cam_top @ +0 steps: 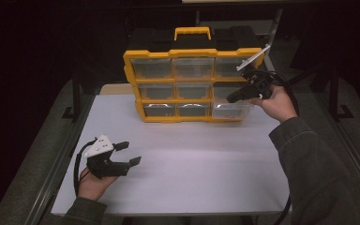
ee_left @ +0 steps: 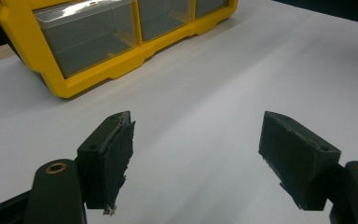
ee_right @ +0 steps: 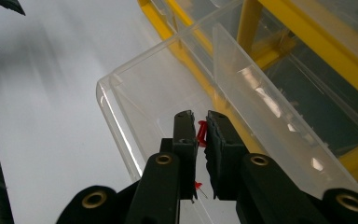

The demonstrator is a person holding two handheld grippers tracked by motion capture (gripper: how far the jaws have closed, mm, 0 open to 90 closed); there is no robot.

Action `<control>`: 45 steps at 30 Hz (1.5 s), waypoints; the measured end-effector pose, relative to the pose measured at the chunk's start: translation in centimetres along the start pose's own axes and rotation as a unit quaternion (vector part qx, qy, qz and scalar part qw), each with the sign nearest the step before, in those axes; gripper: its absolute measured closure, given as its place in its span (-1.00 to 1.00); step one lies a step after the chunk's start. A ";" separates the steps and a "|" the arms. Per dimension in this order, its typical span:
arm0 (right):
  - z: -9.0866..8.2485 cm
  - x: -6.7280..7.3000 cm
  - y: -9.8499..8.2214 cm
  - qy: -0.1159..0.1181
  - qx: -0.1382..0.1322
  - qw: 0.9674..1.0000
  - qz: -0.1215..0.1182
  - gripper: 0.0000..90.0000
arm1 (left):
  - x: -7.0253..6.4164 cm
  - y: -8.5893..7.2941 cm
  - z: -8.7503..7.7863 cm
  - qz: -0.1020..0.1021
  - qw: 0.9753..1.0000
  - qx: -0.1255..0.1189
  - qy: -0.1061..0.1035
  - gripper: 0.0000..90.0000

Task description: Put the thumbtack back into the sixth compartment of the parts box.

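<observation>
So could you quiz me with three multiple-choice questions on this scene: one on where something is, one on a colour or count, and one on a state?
1. Where does the pulled-out clear drawer sit in the yellow organiser?
A. bottom row, right end
B. top row, left end
C. middle row, centre

2. What colour is the small thing between the right tool jaws?
A. blue
B. red
C. green

3. How do the left tool jaws stand?
A. clamped on a drawer
B. pressed flat together
C. wide apart over the bare white table

Answers: 1 A, since the high view shows that drawer sticking out at the lower right corner. 2 B, since the right gripper view shows a red piece pinched between the near-shut jaws above the drawer. 3 C, since the left gripper view shows a broad gap with nothing in it.
</observation>
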State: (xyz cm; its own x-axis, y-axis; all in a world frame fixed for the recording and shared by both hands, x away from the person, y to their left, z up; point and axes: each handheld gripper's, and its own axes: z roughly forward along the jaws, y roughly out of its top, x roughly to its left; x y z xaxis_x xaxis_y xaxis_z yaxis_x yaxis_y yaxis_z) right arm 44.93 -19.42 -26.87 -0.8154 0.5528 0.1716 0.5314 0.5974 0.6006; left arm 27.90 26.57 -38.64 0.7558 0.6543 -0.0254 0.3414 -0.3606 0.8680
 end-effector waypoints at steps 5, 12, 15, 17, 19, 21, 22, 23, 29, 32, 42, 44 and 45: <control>0.1 -0.1 -0.1 -0.001 -0.002 1.000 0.002 0.76 | 0.0 0.0 0.0 0.000 1.000 -0.001 -0.001 -0.43; -0.1 -0.1 0.0 0.001 -0.010 1.000 0.003 0.73 | 0.0 0.0 0.0 -0.002 1.000 0.000 0.000 -0.43; -0.2 0.0 0.1 0.007 -0.011 1.000 0.004 0.72 | 0.0 -0.1 0.1 0.002 1.000 -0.001 -0.002 -0.43; -0.2 0.1 0.2 0.008 -0.013 1.000 0.004 0.69 | 0.0 -0.1 0.0 0.001 1.000 -0.001 -0.001 -0.43; -0.3 0.1 0.3 0.009 -0.015 1.000 0.001 0.69 | 0.1 -0.1 -0.1 0.001 1.000 0.002 0.000 -0.43; -0.5 0.3 0.4 0.009 -0.016 1.000 0.002 0.69 | 0.2 -0.1 -0.2 -0.001 1.000 -0.002 0.001 -0.44; -0.6 0.3 0.5 0.009 -0.017 1.000 0.001 0.69 | 0.1 -0.1 -0.2 -0.001 1.000 -0.002 0.002 -0.44; -0.7 0.5 0.5 0.010 -0.019 1.000 0.000 0.69 | 0.1 0.0 -0.2 -0.001 1.000 -0.001 0.002 -0.44; -1.1 1.1 0.6 0.015 -0.026 1.000 -0.005 0.69 | 0.1 0.0 -0.1 -0.003 1.000 0.002 0.000 -0.45; -1.3 1.3 0.6 0.016 -0.027 0.999 -0.006 0.69 | 0.1 0.0 0.0 -0.006 1.000 -0.003 0.000 -0.48; -1.9 2.1 0.5 0.021 -0.034 0.999 -0.009 0.66 | 0.1 0.1 0.0 -0.008 1.000 0.002 0.000 -0.54; -2.0 2.2 0.5 0.020 -0.035 0.999 -0.015 0.66 | 0.1 0.1 0.0 -0.008 1.000 0.003 0.001 -0.55; -2.1 2.2 0.5 0.020 -0.038 0.999 -0.022 0.66 | 0.1 0.1 0.0 -0.008 1.000 0.003 0.001 -0.55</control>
State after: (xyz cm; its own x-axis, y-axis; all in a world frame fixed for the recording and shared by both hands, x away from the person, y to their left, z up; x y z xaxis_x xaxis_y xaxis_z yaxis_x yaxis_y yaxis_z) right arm 42.88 -19.10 -24.55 -0.8468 0.5024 0.1745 0.4774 0.5736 0.6656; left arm 27.96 26.60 -38.58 0.7488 0.6618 -0.0378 0.3564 -0.3540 0.8647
